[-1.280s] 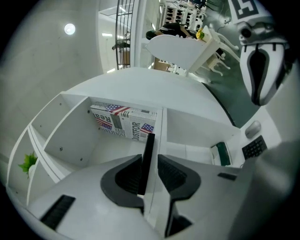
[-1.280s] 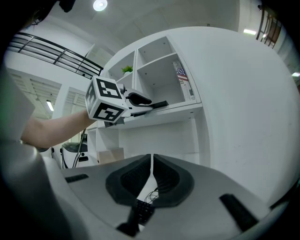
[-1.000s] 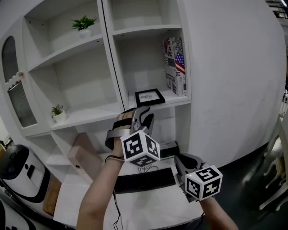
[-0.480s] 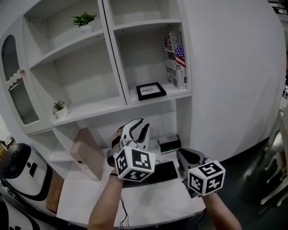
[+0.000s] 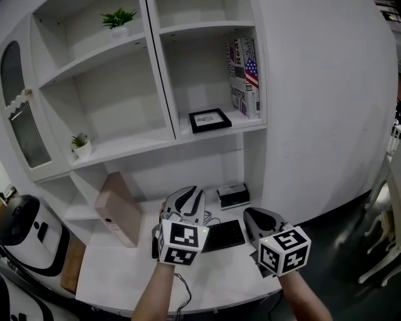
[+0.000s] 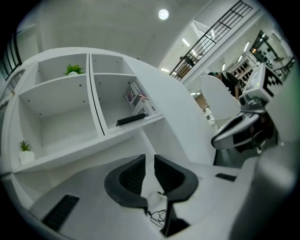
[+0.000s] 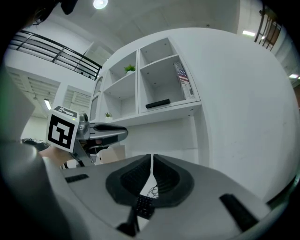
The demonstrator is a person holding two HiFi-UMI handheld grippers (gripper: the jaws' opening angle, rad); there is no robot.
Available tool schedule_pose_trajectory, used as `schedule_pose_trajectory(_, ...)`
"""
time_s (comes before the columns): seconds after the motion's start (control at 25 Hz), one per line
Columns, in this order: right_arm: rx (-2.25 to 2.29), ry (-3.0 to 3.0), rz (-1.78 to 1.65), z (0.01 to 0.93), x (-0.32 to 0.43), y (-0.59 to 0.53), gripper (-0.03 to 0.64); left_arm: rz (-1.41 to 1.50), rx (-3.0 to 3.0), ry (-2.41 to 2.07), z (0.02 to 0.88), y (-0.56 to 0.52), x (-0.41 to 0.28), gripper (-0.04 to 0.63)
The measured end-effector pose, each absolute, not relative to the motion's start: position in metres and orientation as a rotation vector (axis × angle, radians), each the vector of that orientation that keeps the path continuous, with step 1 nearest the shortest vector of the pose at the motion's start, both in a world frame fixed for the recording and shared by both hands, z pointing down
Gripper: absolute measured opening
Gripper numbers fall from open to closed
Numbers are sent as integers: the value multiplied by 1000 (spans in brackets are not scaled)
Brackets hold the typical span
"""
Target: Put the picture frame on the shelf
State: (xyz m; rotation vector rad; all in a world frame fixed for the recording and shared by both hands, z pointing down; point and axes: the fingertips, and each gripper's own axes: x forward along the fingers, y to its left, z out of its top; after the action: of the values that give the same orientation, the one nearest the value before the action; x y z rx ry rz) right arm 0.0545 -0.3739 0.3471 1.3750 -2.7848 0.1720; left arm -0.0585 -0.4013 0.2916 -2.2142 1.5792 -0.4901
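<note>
Both grippers empty over the white desk [image 5: 125,276].
Left gripper [image 5: 188,195] has its jaws slightly apart and right gripper [image 5: 260,216] has them pressed together. The small black-rimmed picture frame [image 5: 210,119] lies flat on the white shelf [image 5: 219,135], near upright patterned books [image 5: 245,75].

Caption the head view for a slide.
Frame flat on shelf by books; left gripper and right gripper empty above desk.

Picture frame [image 5: 210,120] at 12 o'clock: black edge, white mat, set on white shelf [image 5: 125,147]. Books [image 5: 245,76], 1 o'clock: stars-and-stripes w/ b&w newsprint. Plant [image 5: 119,17] green, box [image 5: 119,209] tan, keyboard [image 5: 222,235] black. B&w square markers are borne by left gripper [image 5: 187,195] & right gripper [image 5: 255,216].
</note>
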Motion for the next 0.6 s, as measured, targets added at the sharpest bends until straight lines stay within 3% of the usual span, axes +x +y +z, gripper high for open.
schedule_pose_trajectory(0.6,1430,-2753,303,382,62,-361,2,-416,-2418,1726,366,-363,-77,40)
